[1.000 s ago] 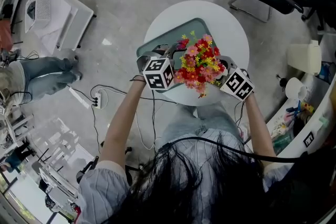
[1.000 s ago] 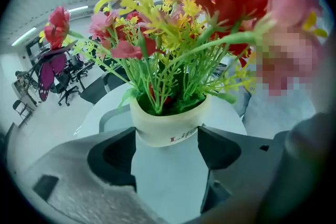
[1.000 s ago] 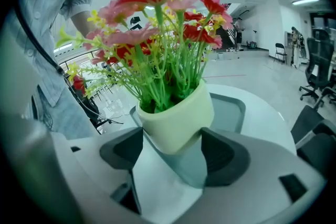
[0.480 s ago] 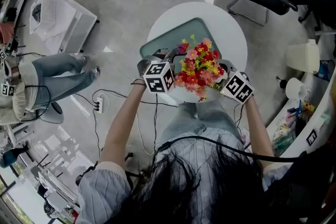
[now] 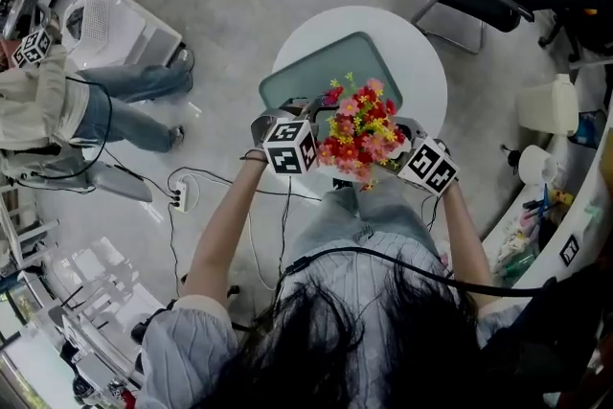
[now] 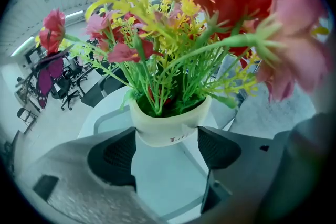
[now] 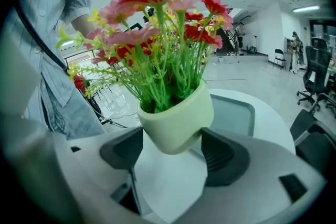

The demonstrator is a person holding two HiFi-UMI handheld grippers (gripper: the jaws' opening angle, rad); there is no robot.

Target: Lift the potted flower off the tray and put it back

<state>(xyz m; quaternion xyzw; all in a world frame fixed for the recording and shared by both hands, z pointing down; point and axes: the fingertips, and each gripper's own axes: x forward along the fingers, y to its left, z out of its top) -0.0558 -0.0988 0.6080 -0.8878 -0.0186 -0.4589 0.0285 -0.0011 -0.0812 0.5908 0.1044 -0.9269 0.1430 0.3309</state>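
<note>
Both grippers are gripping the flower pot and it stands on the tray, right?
Not quite. The left gripper and right gripper both grip the flower pot, but it does not stand on the tray: the right gripper view shows it held up, tilted, with the tray behind and below it.

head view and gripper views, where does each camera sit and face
Head view: on the person's head, steeply down at the round white table; hair, forearms show.
Left gripper view: on the left gripper, facing the cream-potted flower between its own jaws.
Right gripper view: on the right gripper, same flower, other side, own jaws.
All share the flower.
</note>
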